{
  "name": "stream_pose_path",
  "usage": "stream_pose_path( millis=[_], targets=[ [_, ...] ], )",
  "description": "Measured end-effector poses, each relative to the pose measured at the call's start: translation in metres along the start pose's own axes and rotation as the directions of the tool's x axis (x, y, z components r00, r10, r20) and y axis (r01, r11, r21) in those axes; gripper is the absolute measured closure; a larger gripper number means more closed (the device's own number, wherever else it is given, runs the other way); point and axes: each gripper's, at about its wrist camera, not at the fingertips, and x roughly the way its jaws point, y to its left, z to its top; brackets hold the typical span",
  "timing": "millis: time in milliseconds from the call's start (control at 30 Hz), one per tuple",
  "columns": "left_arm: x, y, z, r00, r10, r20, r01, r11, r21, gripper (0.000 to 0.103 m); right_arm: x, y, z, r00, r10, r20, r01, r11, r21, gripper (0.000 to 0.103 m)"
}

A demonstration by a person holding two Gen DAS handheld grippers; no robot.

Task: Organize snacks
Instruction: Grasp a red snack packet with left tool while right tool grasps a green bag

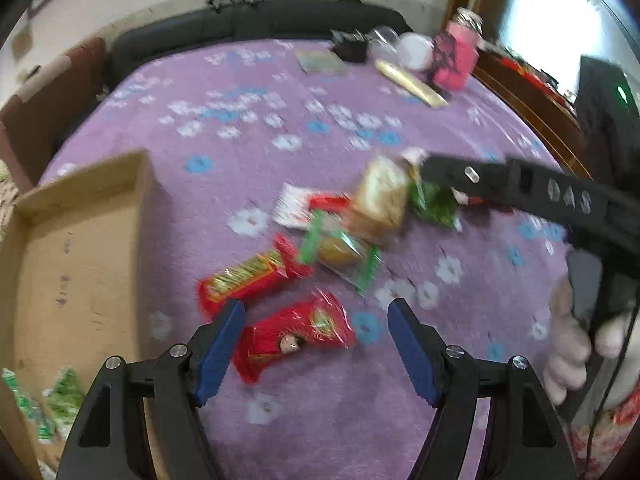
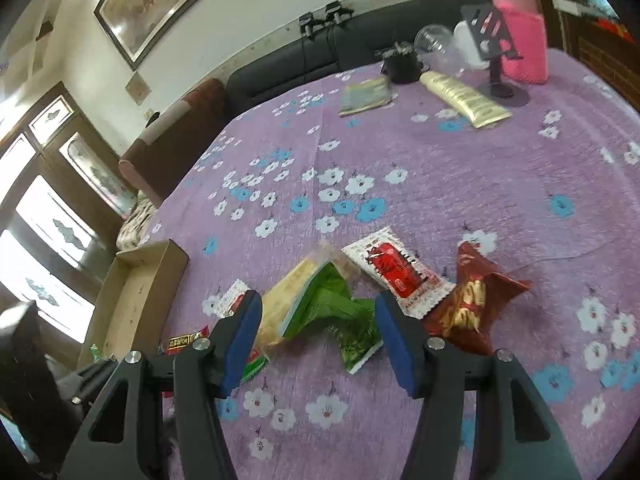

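Snack packets lie on a purple flowered cloth. My left gripper is open, its blue fingers on either side of a red packet. Beyond lie a second red bar, a green-edged cake packet and a tan packet. My right gripper is open just above a green packet, beside the tan packet, a white-red packet and a dark red bag. The right gripper also shows in the left wrist view, over the green packet.
An open cardboard box stands at the left with green packets in its near corner; it also shows in the right wrist view. At the table's far side are a pink container, a gold tube, a booklet and a clear cup.
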Motion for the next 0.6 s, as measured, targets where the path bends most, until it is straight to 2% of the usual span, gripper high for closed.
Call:
stream_pose_path(
  millis=[100, 200, 333, 367, 500, 533, 567, 600],
  targets=[
    [-0.001, -0.009, -0.013, 0.99, -0.128, -0.053, 0.129, 0.992, 0.008, 0.026, 0.004, -0.003, -0.003, 0.993, 0.097, -0.065, -0.096, 0.995, 0.016, 0.044],
    [-0.021, -0.014, -0.026, 0.984, -0.176, -0.037, 0.177, 0.983, 0.04, 0.026, 0.0, -0.005, -0.003, 0.977, 0.189, -0.094, -0.186, 0.982, 0.04, 0.044],
    [-0.037, -0.006, -0.024, 0.991, -0.129, 0.029, 0.128, 0.991, 0.029, 0.026, -0.002, -0.005, 0.0, 0.989, 0.135, -0.061, -0.134, 0.991, 0.027, 0.044],
    [-0.034, -0.005, -0.021, 0.995, -0.099, 0.034, 0.098, 0.995, 0.022, 0.026, 0.001, -0.005, -0.001, 0.99, 0.122, -0.066, -0.121, 0.992, 0.024, 0.044],
    [-0.011, -0.014, -0.013, 0.998, -0.056, 0.01, 0.055, 0.998, 0.031, 0.026, 0.009, 0.005, -0.008, 0.997, 0.044, -0.069, -0.046, 0.998, -0.036, 0.045],
    [-0.005, -0.017, -0.013, 0.999, -0.048, 0.002, 0.048, 0.998, 0.034, 0.032, 0.01, 0.007, -0.009, 0.998, 0.021, -0.065, -0.025, 0.998, -0.053, 0.045],
    [-0.001, -0.02, -0.014, 0.999, -0.051, -0.007, 0.051, 0.998, 0.036, 0.047, 0.011, 0.009, -0.01, 0.998, 0.001, -0.059, -0.004, 0.998, -0.063, 0.048],
    [0.002, -0.021, -0.013, 0.999, -0.037, -0.007, 0.037, 0.998, 0.042, 0.05, 0.012, 0.009, -0.011, 0.998, -0.013, -0.056, 0.009, 0.998, -0.069, 0.053]
  ],
)
